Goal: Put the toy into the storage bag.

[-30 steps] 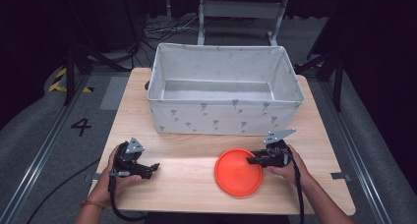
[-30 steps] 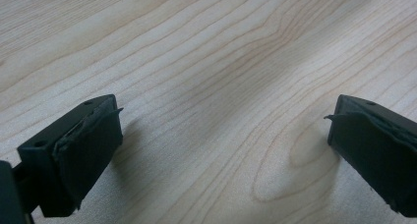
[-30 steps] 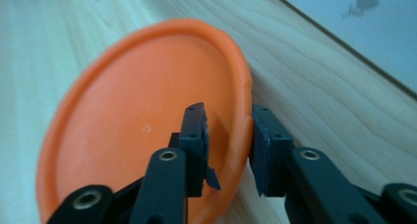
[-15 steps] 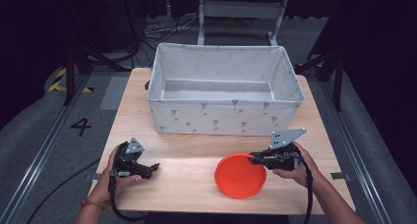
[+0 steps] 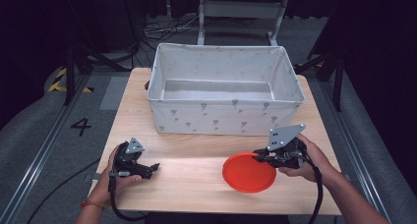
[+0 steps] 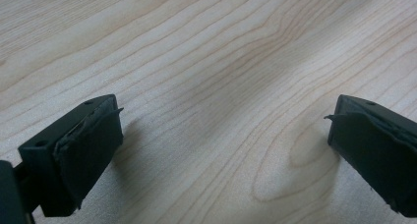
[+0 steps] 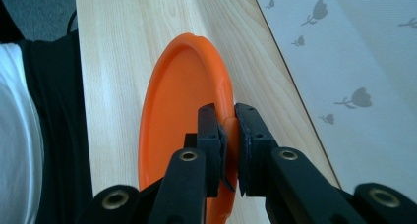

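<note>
Right hand-held gripper [image 5: 259, 157] clamped on the rim of an orange plate [image 5: 248, 172], jaws pinching the raised edge from both sides, as seen up close in the right gripper view [image 7: 228, 135] with the plate [image 7: 182, 111] on edge in that picture and the rim caught between the two black pads. Jaws just closed down onto that rim. In the high view, plate near the front right part of the tabletop [image 5: 192, 180], toward the front edge, well in front of the bin; whether its far side rests on the wood or hangs just above it, cannot tell. Held by the right hand [image 5: 307, 160], grey three-cornered plate of the gripper tilted up.

Left hand-held gripper [image 5: 153, 168] open, jaws spread wide with nothing between them, low over bare wood near the front left corner, gripped by the left hand [image 5: 115, 177]. Same wide gap in the left gripper view [image 6: 223, 150], only wood grain between the pads.

White fabric bin [image 5: 223, 118] with small grey prints standing across the back half of the tabletop, apart from both grippers.
</note>
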Available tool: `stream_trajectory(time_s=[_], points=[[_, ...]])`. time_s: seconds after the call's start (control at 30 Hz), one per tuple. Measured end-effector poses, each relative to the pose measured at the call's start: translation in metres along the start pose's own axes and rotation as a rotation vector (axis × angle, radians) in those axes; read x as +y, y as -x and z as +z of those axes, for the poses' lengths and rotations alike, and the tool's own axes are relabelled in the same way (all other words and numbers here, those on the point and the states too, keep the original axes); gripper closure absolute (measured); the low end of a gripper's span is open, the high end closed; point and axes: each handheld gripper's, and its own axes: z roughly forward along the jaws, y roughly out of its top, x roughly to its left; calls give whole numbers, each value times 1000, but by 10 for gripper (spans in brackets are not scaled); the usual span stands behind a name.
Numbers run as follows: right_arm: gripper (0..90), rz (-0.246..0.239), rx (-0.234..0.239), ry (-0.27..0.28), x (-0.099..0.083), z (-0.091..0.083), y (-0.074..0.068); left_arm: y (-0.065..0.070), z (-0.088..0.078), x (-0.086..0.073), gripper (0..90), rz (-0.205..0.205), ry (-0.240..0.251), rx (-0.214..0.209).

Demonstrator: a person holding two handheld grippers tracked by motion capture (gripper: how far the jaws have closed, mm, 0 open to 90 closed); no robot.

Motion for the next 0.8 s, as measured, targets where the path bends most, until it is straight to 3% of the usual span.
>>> stream_trajectory(time_s=[0.27, 0.53, 0.8], points=[[822, 3, -21, -19, -1, -23, 13, 0, 0, 0, 4, 0, 0, 0], [823, 0, -85, -61, -5, -51, 20, 0, 0, 0, 4, 0, 0, 0], [822, 20, -122, -55, -6, -73, 26, 0, 0, 0, 4, 5, -1, 2]])
